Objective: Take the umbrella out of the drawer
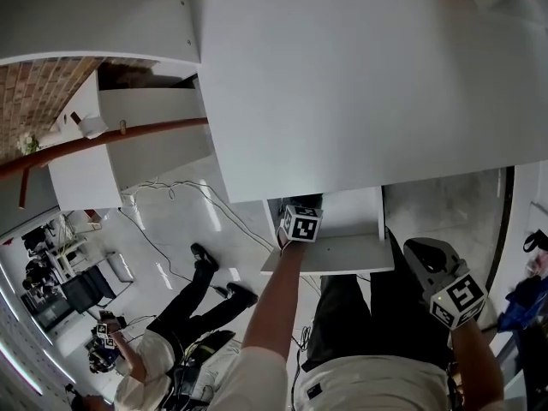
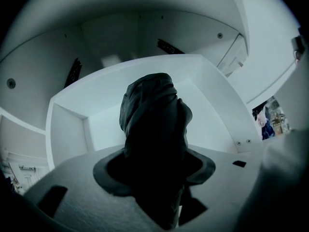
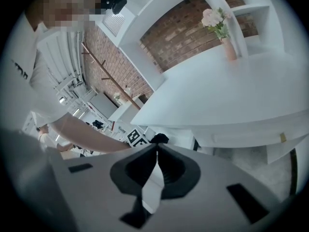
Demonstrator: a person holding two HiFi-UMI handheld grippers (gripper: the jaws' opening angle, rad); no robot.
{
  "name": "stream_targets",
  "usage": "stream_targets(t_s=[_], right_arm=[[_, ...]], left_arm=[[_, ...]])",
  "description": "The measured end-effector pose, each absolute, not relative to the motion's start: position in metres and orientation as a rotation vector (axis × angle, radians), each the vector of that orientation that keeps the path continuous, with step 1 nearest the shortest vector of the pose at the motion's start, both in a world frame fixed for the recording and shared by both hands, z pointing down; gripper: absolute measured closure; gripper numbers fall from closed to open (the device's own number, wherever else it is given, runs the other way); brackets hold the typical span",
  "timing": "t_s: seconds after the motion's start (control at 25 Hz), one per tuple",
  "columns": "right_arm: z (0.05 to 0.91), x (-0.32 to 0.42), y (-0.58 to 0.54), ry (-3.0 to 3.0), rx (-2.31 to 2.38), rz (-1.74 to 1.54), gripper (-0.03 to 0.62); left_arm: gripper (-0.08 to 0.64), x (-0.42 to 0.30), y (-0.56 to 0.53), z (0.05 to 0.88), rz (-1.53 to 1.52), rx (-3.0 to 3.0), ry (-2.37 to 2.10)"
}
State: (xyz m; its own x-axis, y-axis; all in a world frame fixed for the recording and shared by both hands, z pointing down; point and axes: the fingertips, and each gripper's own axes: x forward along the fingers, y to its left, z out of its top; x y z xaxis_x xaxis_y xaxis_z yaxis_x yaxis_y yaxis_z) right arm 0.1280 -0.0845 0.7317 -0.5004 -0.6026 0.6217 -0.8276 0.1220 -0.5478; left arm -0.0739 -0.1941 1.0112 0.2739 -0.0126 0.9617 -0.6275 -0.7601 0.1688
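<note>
On my left gripper (image 2: 154,146) the jaws clamp the umbrella (image 2: 150,105), which pokes out ahead of them inside the open drawer (image 2: 67,129). My right gripper (image 3: 156,151) has jaws together, empty.

A broad white worktop (image 1: 360,84) carries a slim vase (image 3: 230,47) of pink flowers, standing upright near the brick wall behind it. Below the worktop's front edge, a white drawer (image 2: 212,110) is pulled open, with a dark folded umbrella (image 2: 152,115) inside it.
</note>
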Motion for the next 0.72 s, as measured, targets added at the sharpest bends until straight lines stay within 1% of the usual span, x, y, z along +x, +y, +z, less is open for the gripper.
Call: stream_targets(t_s=[0.32,0.56,0.72], right_arm=[[0.717,0.133,-0.089,-2.175,1.425,1.285,0.561],[0.708,0.135,-0.093,-2.201,1.425,1.26,0.561],[0.702,0.139,-0.097,-2.218,1.421,1.226,0.561]], left_arm=[[0.31,-0.048,-0.169,0.974,1.481,2.137,-0.355],[0.311,-0.046,-0.144,0.948,1.534,2.264,-0.144],[0.311,-0.046,-0.139,0.933,1.535,2.328,-0.116]])
